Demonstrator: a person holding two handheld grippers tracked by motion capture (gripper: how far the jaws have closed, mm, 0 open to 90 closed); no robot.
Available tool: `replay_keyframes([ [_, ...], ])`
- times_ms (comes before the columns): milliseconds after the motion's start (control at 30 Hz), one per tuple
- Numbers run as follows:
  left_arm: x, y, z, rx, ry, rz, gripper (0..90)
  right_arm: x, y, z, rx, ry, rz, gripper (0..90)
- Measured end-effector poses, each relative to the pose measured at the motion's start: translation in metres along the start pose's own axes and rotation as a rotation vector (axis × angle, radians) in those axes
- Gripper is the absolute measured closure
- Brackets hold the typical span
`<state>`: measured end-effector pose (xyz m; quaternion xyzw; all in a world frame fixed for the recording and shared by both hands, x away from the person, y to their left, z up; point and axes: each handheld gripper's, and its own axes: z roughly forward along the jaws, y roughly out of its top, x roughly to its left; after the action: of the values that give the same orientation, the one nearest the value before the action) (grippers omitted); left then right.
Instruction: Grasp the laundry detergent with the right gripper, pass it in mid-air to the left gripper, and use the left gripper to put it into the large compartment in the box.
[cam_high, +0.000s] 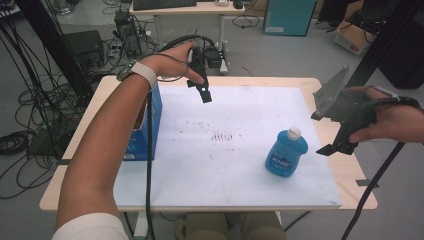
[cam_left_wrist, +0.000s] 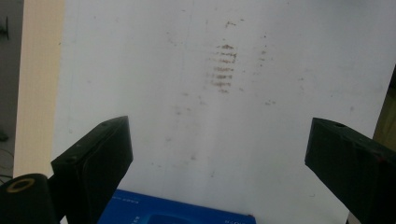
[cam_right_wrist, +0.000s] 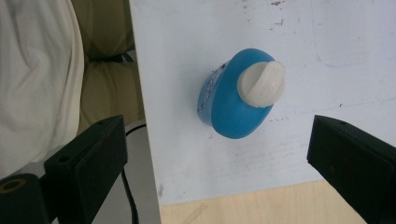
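As you read the high view from left to right, your left claw (cam_high: 204, 95) hangs above the far left part of the white sheet (cam_high: 225, 165), with the blue box (cam_high: 150, 125) standing just below your forearm at the sheet's left edge. In the left gripper view the jaws stand wide apart with nothing between them, the box top (cam_left_wrist: 173, 215) lying just under them and the sheet's brown smudge (cam_left_wrist: 225, 67) ahead. Further right stands the blue bottle (cam_high: 286, 152), upright on the right half of the sheet, well apart from the box. Its long axis runs vertically, and its white cap (cam_high: 294, 132) points up; in the right gripper view the cap (cam_right_wrist: 261, 84) faces the camera, so you look almost straight down the axis, with the label side (cam_right_wrist: 208, 95) turned toward the near edge of the worktop (cam_right_wrist: 261, 205). Furthest right, your right claw (cam_high: 332, 148) hovers just beside the bottle, released, jaws spread and not touching it.

Judged risks: the bottle is tall on a narrow base, so a jaw that strikes its shoulder or cap before both pads are alongside would likely tip it over toward the box. A grip taken on the rounded cap may slip; the broad body is the safer target. The trailing cable (cam_high: 380, 175) of your right claw could also snag on the worktop's right corner.
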<state>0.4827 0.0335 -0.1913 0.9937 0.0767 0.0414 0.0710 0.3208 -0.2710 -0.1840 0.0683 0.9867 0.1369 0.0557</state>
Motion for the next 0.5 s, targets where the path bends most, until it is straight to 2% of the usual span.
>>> replay_keyframes([
  [200, -0.0014, -0.0024, -0.0017, -0.014, 0.002, -0.018, 8.2, -0.0008, -0.0009, -0.0033, -0.010, -0.020, -0.014, 4.3],
  [500, -0.0013, -0.0007, -0.0016, -0.020, 0.009, -0.015, 8.4, 0.0004, -0.0036, -0.0062, -0.013, -0.048, 0.002, 4.3],
])
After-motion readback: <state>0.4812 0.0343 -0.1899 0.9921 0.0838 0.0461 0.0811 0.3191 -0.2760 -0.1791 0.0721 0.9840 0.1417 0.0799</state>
